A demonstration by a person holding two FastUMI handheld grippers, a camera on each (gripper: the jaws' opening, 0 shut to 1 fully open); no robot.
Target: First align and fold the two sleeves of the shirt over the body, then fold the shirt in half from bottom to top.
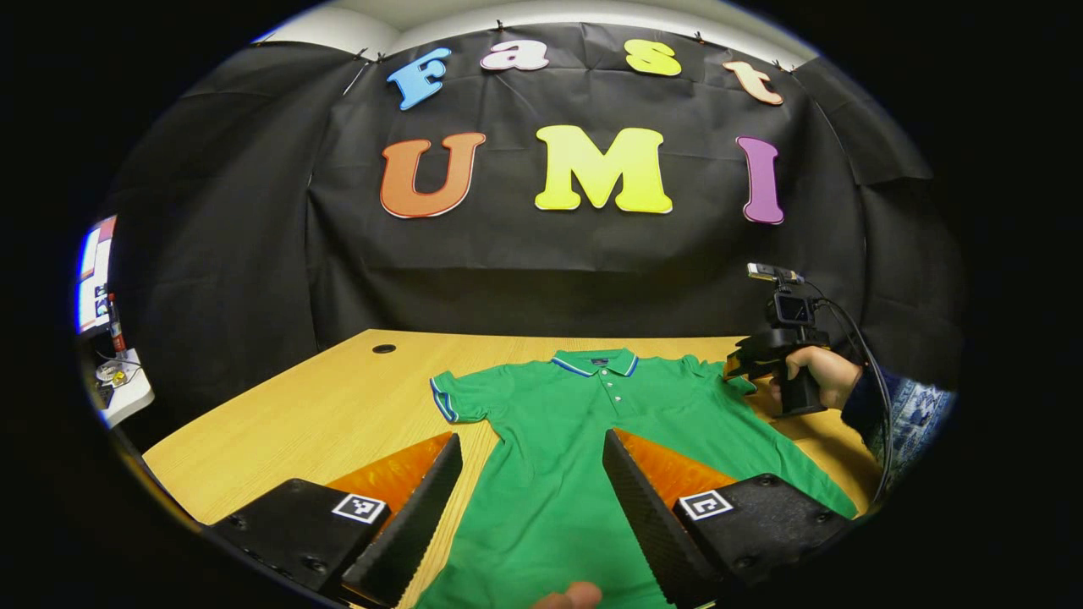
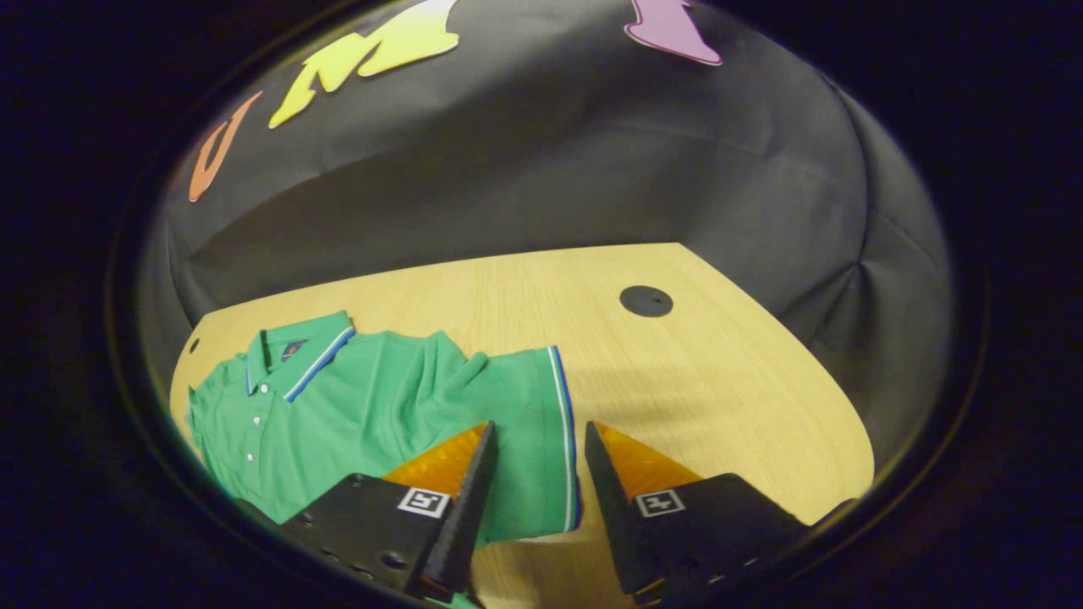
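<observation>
While both sleeves lie flat, I centre my released right gripper (image 2: 535,457) over the cuff (image 2: 563,440) of the shirt (image 1: 584,440); left gripper (image 1: 533,474) waits released.

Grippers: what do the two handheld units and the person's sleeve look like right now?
The left gripper has black blocky finger bases, each with a square black-and-white marker. The right gripper is black with a pistol-style handle, a small camera on top and a black cable trailing back. The sleeve is blue with a pale pattern.

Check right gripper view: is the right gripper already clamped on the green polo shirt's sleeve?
No. The right gripper is open, its fingers straddling the striped hem of the green polo shirt's sleeve without pressing it.
</observation>
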